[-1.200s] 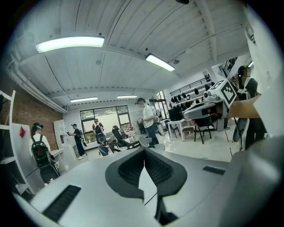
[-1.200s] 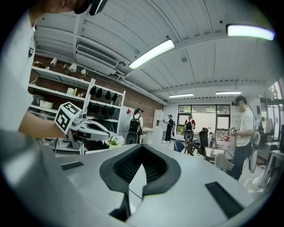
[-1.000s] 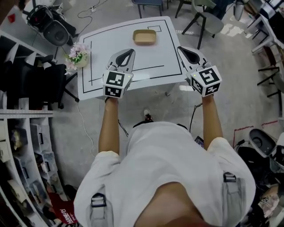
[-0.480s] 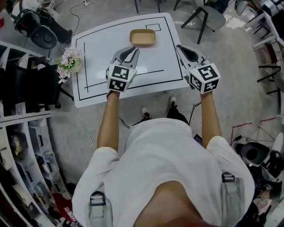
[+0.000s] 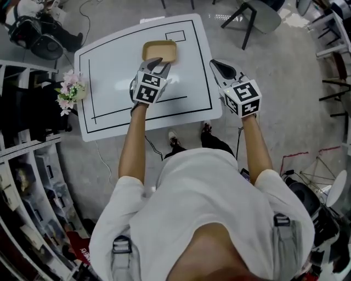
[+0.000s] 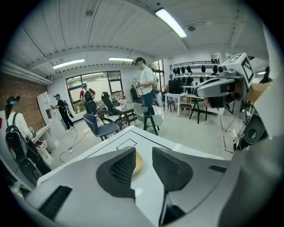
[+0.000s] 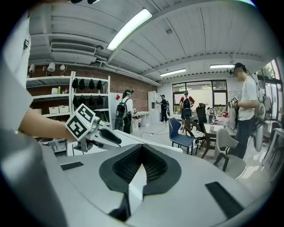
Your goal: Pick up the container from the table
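Observation:
The container (image 5: 159,50) is a shallow tan tray at the far side of the white table (image 5: 109,66). My left gripper (image 5: 156,67) hangs over its near edge. In the left gripper view, my left gripper (image 6: 144,162) has its jaws opening with nothing between them, and the container (image 6: 139,163) shows just past the left jaw. My right gripper (image 5: 220,67) is over the table's right edge, apart from the container. Its jaws meet at the tips in the right gripper view (image 7: 142,150), with nothing held.
A black outline and a small drawn rectangle (image 5: 175,36) mark the table top. A flower pot (image 5: 69,92) stands off the table's left edge, with shelves (image 5: 22,181) further left. A grey chair (image 5: 258,15) stands beyond the far right corner. People stand in the room behind.
Both grippers have moved forward and down toward the container. The left jaws, shut before, now stand apart. The right jaws stay shut.

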Tool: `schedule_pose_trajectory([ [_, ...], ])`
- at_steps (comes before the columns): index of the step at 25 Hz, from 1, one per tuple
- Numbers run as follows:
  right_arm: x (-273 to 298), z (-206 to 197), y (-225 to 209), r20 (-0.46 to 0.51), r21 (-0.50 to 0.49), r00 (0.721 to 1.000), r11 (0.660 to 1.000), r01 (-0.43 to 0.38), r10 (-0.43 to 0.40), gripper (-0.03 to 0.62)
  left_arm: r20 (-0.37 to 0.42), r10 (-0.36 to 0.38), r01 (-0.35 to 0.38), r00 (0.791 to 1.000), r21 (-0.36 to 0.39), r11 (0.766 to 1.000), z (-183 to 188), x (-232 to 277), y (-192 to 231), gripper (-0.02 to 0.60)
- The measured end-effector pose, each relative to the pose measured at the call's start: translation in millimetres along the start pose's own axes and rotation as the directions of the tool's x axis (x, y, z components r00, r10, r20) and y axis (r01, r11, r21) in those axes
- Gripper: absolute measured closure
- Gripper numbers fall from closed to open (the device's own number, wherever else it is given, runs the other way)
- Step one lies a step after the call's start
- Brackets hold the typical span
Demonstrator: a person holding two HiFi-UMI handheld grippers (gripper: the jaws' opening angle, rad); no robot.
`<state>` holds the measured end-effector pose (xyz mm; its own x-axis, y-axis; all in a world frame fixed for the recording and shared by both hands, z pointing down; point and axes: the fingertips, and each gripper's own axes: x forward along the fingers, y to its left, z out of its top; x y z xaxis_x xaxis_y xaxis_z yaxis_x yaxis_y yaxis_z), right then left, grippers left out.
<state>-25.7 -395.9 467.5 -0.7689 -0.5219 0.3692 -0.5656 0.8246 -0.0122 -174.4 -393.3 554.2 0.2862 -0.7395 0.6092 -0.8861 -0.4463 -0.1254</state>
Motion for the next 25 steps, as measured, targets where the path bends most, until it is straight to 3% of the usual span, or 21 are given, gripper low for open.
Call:
schedule_pose_trajectory([
  [8, 10, -35, -49, -0.048, 0.024, 0.998, 0.999, -0.043, 0.044, 0.580, -0.193, 0.008, -0.010, 0.981, -0.011, 1.000, -29, 93, -1, 0.469],
  [15, 9, -54, -84, -0.078, 0.036, 0.996, 0.998, -0.043, 0.046, 0.580, -0.353, -0.016, 0.009, 0.936, -0.022, 1.000, -60, 143, -5, 0.469],
  [21, 7, -71, -91, -0.097, 0.063, 0.992, 0.995, -0.077, 0.083, 0.580, -0.423, 0.020, -0.008, 0.906, 0.029, 1.000, -74, 157, 0, 0.514],
  [25, 7, -71, -88, -0.097, 0.058, 0.990, 0.994, -0.095, 0.101, 0.580, -0.433, 0.028, -0.008, 0.901, 0.049, 0.999, -72, 157, 0, 0.529],
])
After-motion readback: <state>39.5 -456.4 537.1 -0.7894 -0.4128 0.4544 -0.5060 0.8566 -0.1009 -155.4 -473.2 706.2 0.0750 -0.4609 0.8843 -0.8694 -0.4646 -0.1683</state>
